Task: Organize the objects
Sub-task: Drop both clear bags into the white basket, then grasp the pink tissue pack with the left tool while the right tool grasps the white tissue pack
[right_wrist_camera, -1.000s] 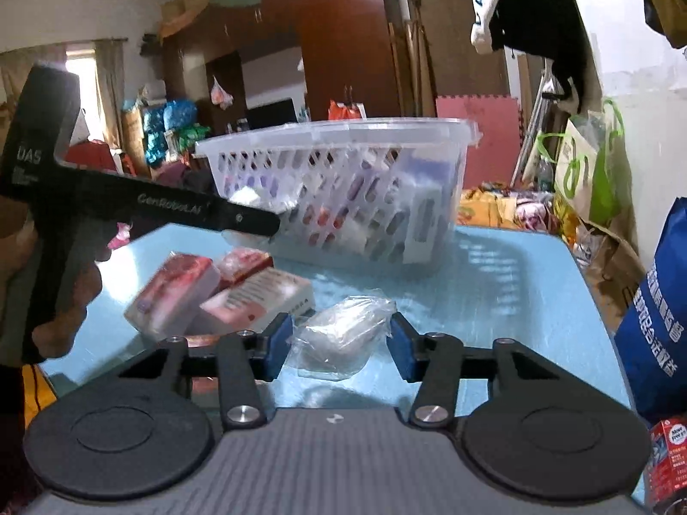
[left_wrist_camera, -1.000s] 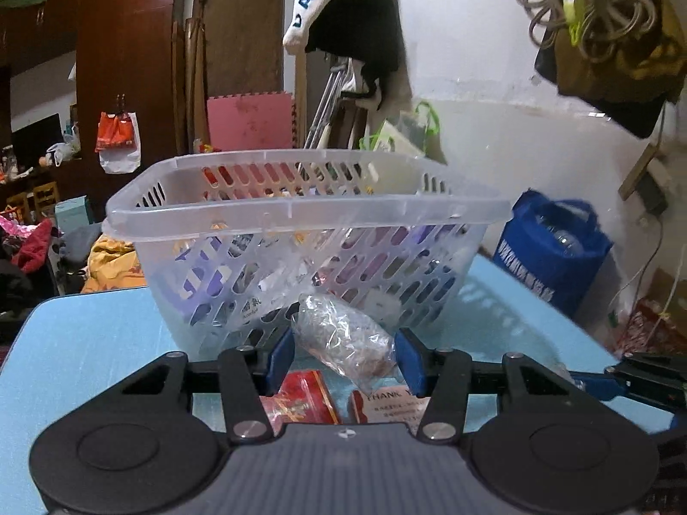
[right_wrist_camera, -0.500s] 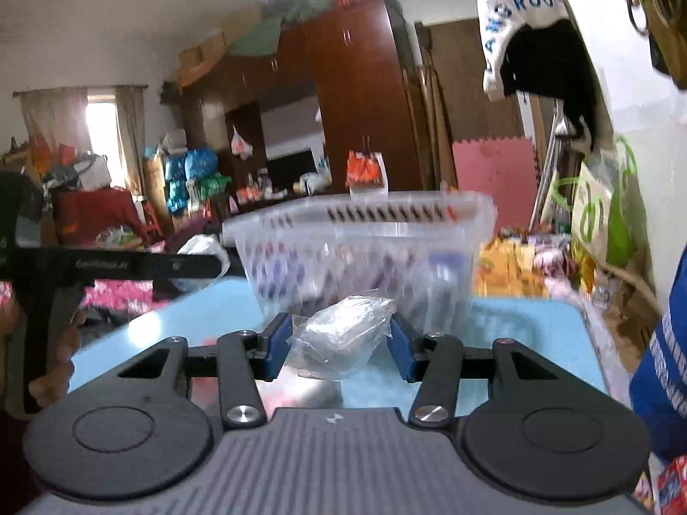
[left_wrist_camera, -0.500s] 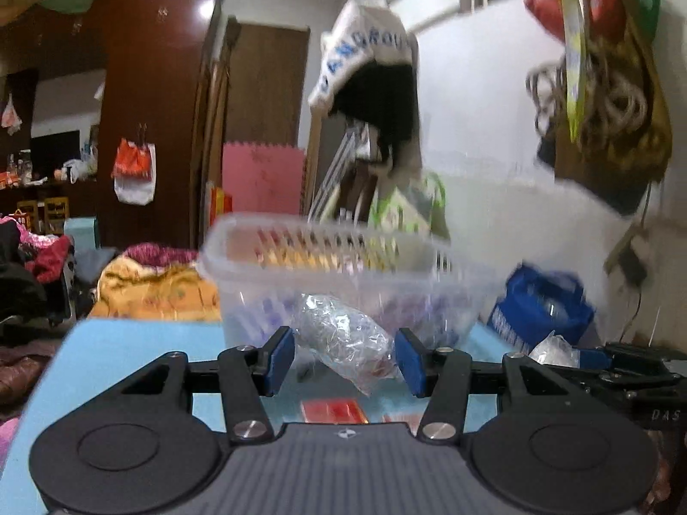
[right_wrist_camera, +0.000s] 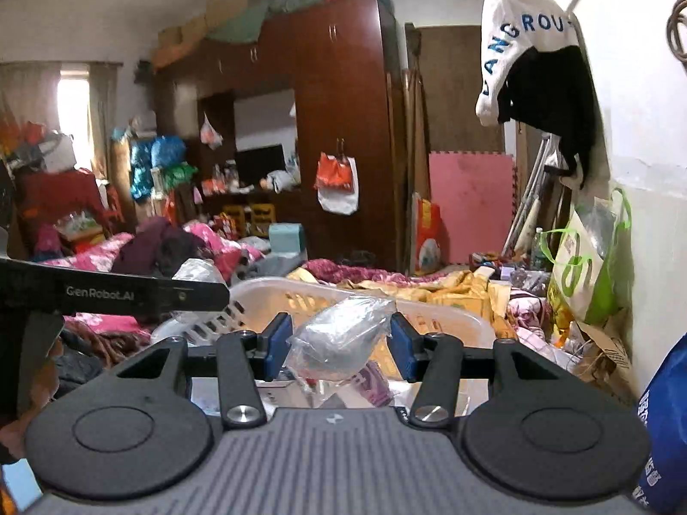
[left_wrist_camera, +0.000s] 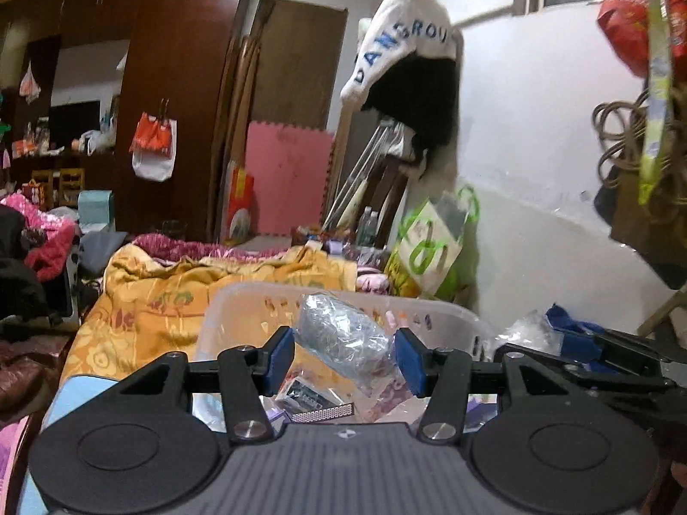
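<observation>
My left gripper [left_wrist_camera: 343,358] is shut on a crinkly clear plastic packet [left_wrist_camera: 343,339] and holds it over the open top of the white slotted basket [left_wrist_camera: 240,300]. My right gripper [right_wrist_camera: 339,345] is shut on a second clear plastic packet [right_wrist_camera: 343,334], also raised above the same basket [right_wrist_camera: 446,322]. Inside the basket lie several packets and small boxes [left_wrist_camera: 322,407]. In the left wrist view the right gripper shows at the right [left_wrist_camera: 571,341]. The left gripper's black arm [right_wrist_camera: 129,294] crosses the left side of the right wrist view.
The light blue table [left_wrist_camera: 77,390] shows at the lower left under the basket. Beyond it is a bed with orange and pink bedding [left_wrist_camera: 171,292]. A blue bag [right_wrist_camera: 665,420] stands at the right, green-handled bags [right_wrist_camera: 588,257] lean on the white wall.
Both grippers rose from table level with their packets and came forward over the basket's rim. The basket now sits low in both views, and the red boxes on the table are out of sight.
</observation>
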The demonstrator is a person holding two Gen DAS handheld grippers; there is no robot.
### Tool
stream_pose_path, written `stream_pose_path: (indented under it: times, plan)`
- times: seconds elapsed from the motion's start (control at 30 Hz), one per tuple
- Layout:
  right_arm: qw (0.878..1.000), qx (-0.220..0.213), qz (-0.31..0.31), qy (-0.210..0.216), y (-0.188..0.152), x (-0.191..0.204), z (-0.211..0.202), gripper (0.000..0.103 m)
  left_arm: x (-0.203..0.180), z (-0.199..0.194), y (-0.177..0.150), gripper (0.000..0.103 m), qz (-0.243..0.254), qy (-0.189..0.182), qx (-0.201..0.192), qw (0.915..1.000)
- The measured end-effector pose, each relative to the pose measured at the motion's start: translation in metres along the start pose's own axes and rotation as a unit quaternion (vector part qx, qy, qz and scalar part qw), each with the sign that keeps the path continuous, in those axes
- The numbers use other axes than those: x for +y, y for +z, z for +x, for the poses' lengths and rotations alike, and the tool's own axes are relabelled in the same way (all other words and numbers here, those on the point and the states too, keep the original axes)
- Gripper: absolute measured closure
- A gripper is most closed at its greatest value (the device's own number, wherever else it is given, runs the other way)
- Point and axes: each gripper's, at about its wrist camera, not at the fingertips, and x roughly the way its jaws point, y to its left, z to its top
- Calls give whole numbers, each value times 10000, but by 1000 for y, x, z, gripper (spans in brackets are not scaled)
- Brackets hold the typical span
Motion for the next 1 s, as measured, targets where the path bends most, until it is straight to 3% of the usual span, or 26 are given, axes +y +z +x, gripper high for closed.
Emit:
stream_pose_path:
  times: [0.07, 0.13, 0.17, 0.2, 0.3, 0.4, 0.47, 0.57, 0.67, 0.8, 1.0]
  plan:
    - [9997, 152, -151, -95, -4, 2, 12, 45, 0, 10, -2, 42, 25, 69, 6, 10000]
    - [9992, 211, -238, -245, -10, 3, 22, 26, 0, 20, -6, 17, 130, 153, -14, 9998]
    - [9987, 250, -263, -352, -13, 2, 21, 11, 3, 23, -7, 17, 98, 277, 5, 9996]
    - [9983, 272, -305, -422, -16, 4, 18, 7, 6, 23, -9, 17, 48, 327, 27, 9994]
    - [9990, 107, -290, -310, -24, 5, -9, 6, 15, 1, -19, 17, -89, -5, -147, 9999]
    - [9993, -263, 45, 277, -39, 7, -52, 0, 15, -35, -46, 11, 55, -107, -222, 9997]
    - [9982, -126, 118, 577, -58, 14, -69, 0, 12, -52, -72, 10, 272, -140, -100, 9995]
    - [9975, 325, 190, 600, -94, 24, -69, 0, 15, -69, -114, 10, 219, -221, -39, 9995]
    - [9929, 883, 320, 730, -123, 26, -51, 0, 16, -67, -140, 10, 86, -374, 328, 9987]
    - [9939, 756, 677, 433, -139, 12, -49, 0, 14, -76, -160, 10, 1, -656, 304, 9974]
    - [9929, 818, 721, 479, -139, 9, -48, 0, 0, -65, -181, 10, 500, -359, 604, 9963]
